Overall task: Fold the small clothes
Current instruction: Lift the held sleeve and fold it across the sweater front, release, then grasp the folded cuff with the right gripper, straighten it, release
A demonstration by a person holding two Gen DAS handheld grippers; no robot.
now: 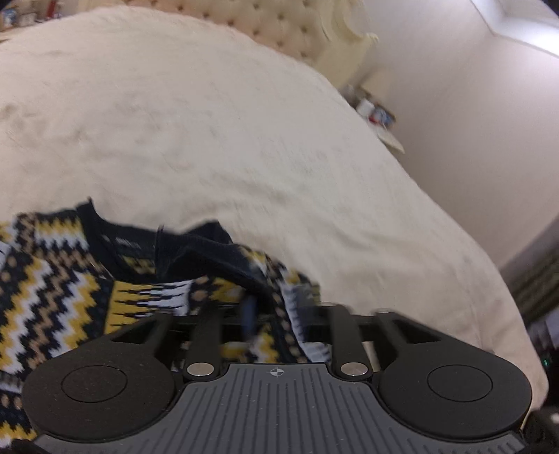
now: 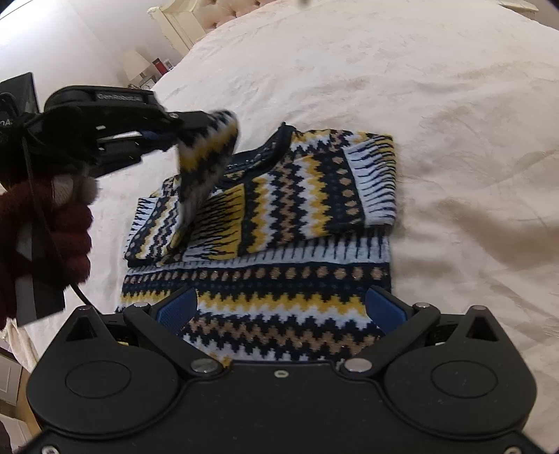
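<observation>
A small knitted sweater (image 2: 279, 216) with navy, yellow, white and tan zigzags lies on the cream bed, its right sleeve folded across the chest. My left gripper (image 2: 181, 131) is shut on the left shoulder and sleeve of the sweater and lifts that flap off the bed. In the left wrist view the gripper (image 1: 251, 314) holds bunched knit, with the sweater (image 1: 52, 279) spreading to the left. My right gripper (image 2: 279, 310) is open, its blue pads (image 2: 176, 309) either side of the sweater's hem, just above it.
The cream bedspread (image 2: 436, 122) stretches all around the sweater. A tufted headboard (image 1: 279, 31) stands at the far end. A bedside table (image 1: 380, 118) with small items sits by the wall. A lamp (image 2: 134, 66) stands at the bed's left side.
</observation>
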